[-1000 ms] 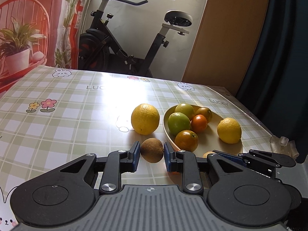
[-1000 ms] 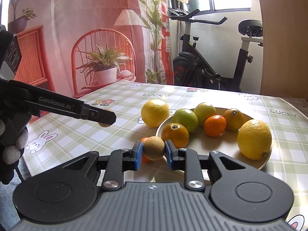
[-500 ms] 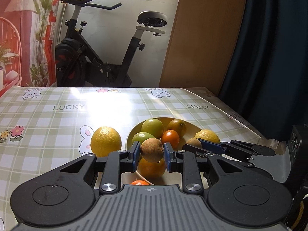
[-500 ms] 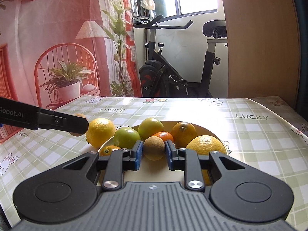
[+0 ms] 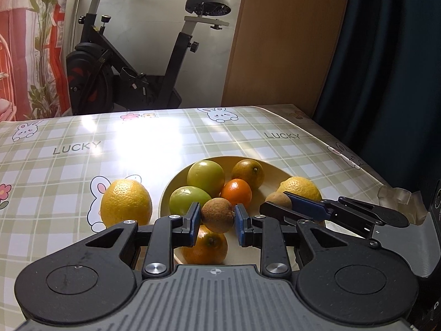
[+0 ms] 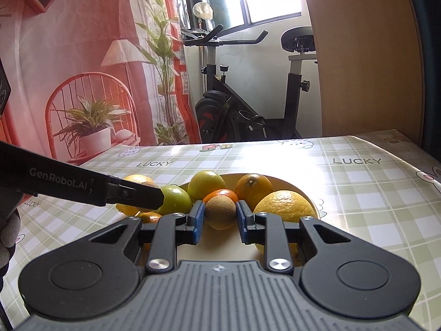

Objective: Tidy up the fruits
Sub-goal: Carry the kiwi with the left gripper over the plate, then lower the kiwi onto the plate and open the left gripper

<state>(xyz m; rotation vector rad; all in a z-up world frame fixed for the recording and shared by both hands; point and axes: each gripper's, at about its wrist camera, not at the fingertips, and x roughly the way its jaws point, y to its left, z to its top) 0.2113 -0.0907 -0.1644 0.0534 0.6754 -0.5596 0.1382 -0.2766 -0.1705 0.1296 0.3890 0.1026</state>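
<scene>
Indoors, over a checked tablecloth (image 5: 82, 149), both tongs (image 5: 217, 222) (image 6: 220, 218) grip kiwis (image 5: 217, 215) (image 6: 220, 212), an exercise bike (image 5: 132, 69) behind.

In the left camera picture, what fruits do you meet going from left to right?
Lemon → green fruit → kiwi in the left gripper → small orange → lemon in the bowl.

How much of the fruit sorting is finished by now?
Mostly done: six fruits already sit in the bowl. In hand: the left gripper and the right gripper each hold a brown kiwi over the bowl, not yet dropped. Left: one lemon on the tablecloth beside the bowl.
</scene>
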